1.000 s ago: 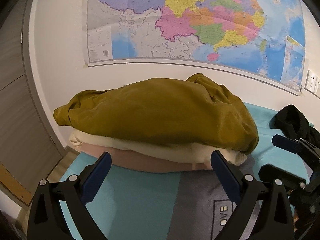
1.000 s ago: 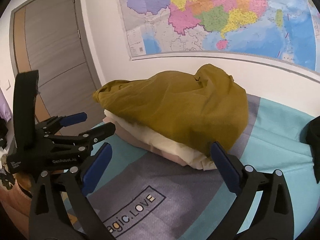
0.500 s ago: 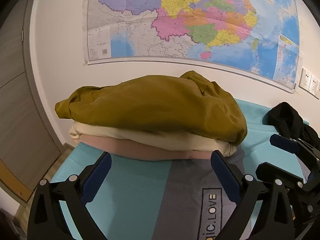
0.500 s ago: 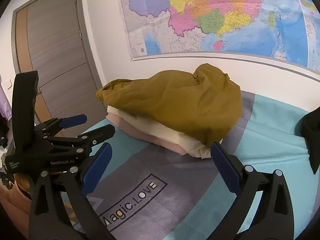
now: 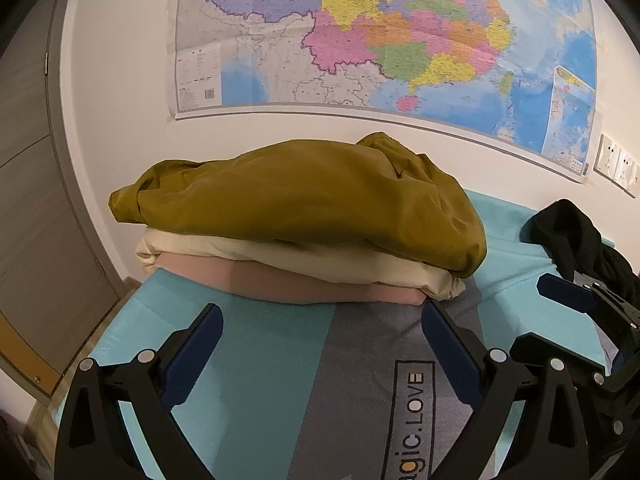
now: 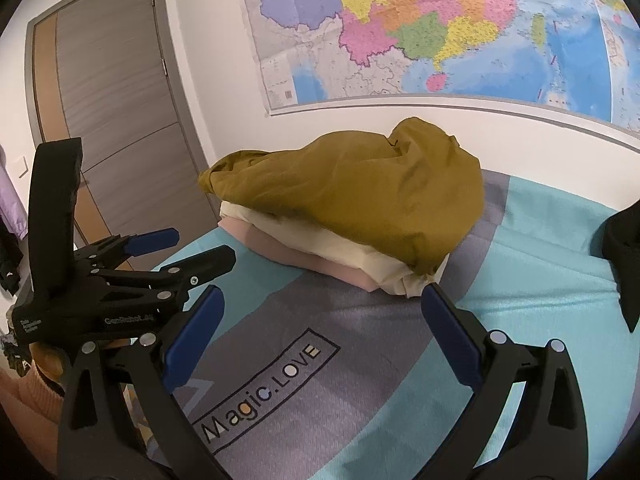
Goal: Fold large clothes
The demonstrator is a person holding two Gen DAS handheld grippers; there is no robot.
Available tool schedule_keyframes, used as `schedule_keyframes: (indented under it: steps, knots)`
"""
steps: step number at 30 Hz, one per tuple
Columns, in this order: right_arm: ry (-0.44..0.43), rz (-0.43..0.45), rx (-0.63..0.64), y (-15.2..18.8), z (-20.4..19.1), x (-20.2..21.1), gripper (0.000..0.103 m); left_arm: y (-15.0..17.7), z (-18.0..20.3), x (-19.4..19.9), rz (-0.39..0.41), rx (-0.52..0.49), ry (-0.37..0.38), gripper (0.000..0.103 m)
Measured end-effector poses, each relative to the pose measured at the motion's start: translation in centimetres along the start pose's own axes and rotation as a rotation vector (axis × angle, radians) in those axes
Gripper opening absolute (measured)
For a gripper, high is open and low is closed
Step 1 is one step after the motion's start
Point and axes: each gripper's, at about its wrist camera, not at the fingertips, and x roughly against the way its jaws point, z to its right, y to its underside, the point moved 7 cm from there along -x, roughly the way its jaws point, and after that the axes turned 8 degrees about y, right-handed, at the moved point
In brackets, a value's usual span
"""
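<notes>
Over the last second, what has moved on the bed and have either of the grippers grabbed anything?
Both grippers have backed away from the stack: it sits farther off in each wrist view and more of the printed blanket shows. The left gripper and right gripper stayed open and empty. Unchanged: mustard garment on top, cream garment and pink garment beneath, black garment off to the right.
</notes>
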Motion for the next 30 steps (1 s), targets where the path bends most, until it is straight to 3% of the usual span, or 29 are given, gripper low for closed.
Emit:
schedule_keyframes:
  steps: [30]
  knots:
    - [0.0, -0.003, -0.003, 0.41, -0.53, 0.47, 0.097, 0.61, 0.06, 0.64, -0.005, 0.008, 0.011, 0.096]
